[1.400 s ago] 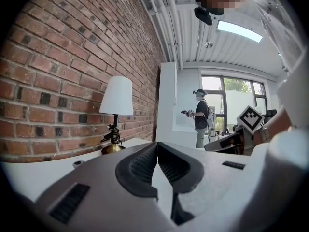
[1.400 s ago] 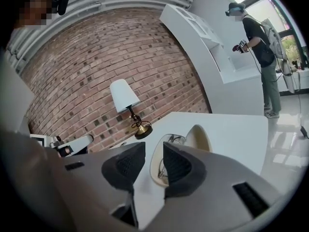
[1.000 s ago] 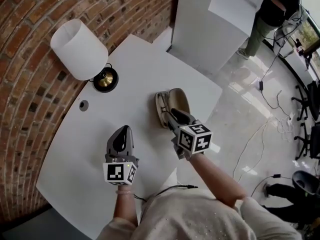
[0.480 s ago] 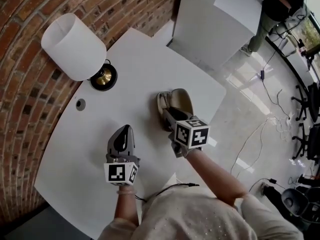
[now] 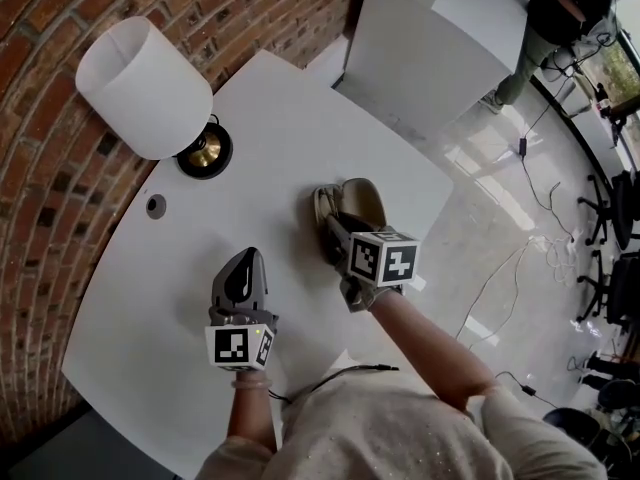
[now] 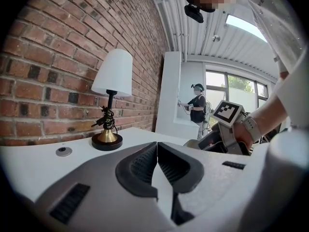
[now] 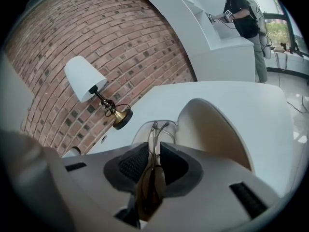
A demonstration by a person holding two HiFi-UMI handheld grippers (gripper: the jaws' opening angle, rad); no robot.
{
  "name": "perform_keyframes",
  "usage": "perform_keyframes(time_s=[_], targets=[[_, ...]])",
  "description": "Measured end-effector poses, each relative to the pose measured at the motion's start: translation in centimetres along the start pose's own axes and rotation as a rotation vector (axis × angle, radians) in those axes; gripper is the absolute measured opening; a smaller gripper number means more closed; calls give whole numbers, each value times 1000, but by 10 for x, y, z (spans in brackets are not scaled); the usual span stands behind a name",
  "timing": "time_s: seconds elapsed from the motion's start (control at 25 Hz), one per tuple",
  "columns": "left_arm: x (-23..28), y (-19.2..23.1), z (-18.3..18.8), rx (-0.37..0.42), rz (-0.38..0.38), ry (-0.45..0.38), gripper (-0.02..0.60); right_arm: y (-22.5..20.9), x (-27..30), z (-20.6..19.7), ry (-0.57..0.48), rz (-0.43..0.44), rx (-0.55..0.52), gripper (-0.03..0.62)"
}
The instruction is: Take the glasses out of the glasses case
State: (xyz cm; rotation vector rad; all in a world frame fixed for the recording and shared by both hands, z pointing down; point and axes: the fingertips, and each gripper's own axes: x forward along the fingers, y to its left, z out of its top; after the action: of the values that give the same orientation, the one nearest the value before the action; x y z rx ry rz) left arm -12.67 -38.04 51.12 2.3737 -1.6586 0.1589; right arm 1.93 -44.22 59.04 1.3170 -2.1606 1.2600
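Right hand: the forearm reaches in from the lower right. The right claw (image 5: 336,226) tips down into the open glasses case (image 5: 360,200), which lies on the white tabletop (image 5: 270,138) near its right edge. In the right gripper view the jaws are closing on the glasses (image 7: 151,185). The frame stands upright between the pads, which look to be against it on both sides. The case lid (image 7: 212,129) stands raised just beside the claw, to its right.

Left hand: the forearm comes straight out from the body. The left claw (image 5: 245,257) is held about level over bare tabletop, well apart from the case. Its jaws are together with nothing between them.

Surroundings: a lamp (image 5: 145,88) with a white shade and brass base stands by the brick wall (image 5: 60,218). A round grommet (image 5: 155,205) is set in the tabletop near it. A second person (image 5: 555,8) stands at a white counter beyond. Nothing lies between the claws and the case.
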Motion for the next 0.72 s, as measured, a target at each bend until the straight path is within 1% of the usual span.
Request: perform_keyframes(time_s=[0.08,0.16,0.24,0.48,0.72], targets=[[-1,3,0,-5,10,0,6,-1,2,-1,6,1,15,72],[-2,6,-1,-8,17,1,6,-2,2,-1,3,8,34,41],[-3,7,-2,-7,17,3,6,-1,3,-1,-2,22,51,26],[-3,8,-2,-11,9,0,6,2,1,5,-33,38,52,21],[-7,6,4,-1,7,-10,6,9,-9,10,-66,56,31,21]])
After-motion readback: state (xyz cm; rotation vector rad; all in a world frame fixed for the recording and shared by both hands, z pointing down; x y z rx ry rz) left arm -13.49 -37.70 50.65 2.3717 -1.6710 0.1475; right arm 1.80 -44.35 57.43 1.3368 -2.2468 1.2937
